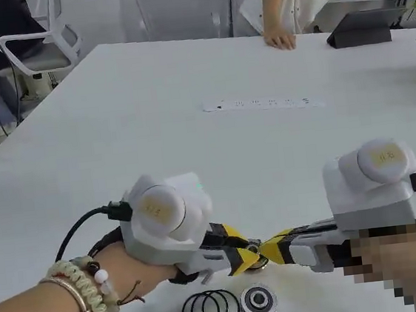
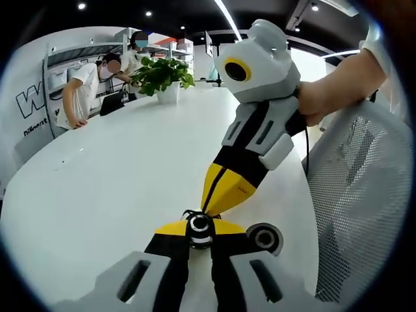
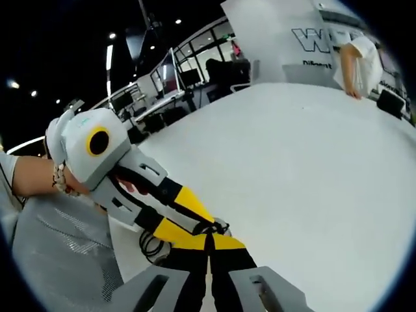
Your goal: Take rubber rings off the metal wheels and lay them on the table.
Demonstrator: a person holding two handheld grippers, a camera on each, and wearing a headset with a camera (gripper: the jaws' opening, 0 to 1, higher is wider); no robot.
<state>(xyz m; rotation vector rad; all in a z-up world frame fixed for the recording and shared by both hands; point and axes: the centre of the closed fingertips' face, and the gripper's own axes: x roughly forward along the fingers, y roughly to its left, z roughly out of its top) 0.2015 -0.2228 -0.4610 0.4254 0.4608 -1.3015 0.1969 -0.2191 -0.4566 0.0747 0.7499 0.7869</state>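
In the head view your left gripper (image 1: 248, 255) comes in from 9 o'clock and your right gripper (image 1: 268, 249) from 3 o'clock, and their yellow tips meet nose to nose low over the white table (image 1: 153, 132) with a small wheel (image 1: 257, 255) between them. Just toward 6 o'clock from that meeting point a second wheel (image 1: 258, 303) lies flat on the table, and a bunch of black rubber rings (image 1: 211, 309) lies touching it on its 9 o'clock side. Far off at 12 o'clock a white power strip (image 1: 262, 104) lies on the table. In the left gripper view your own fingers are narrow and clamp the small wheel (image 2: 199, 233) from both sides. The right gripper (image 2: 211, 207) reaches down from 1 o'clock, its fingers drawn to a point that touches the wheel's top; you cannot tell from here whether a ring is pinched in them. The second wheel (image 2: 264, 237) sits on the table at 3 o'clock of the held one, and a potted plant (image 2: 162, 73) stands at 11 o'clock. In the right gripper view your own fingers are pressed together, with the left gripper (image 3: 214, 227) crossing in from 10 o'clock to meet their tips, and the rubber rings (image 3: 151, 246) lie on the table at 9 o'clock, partly under it.
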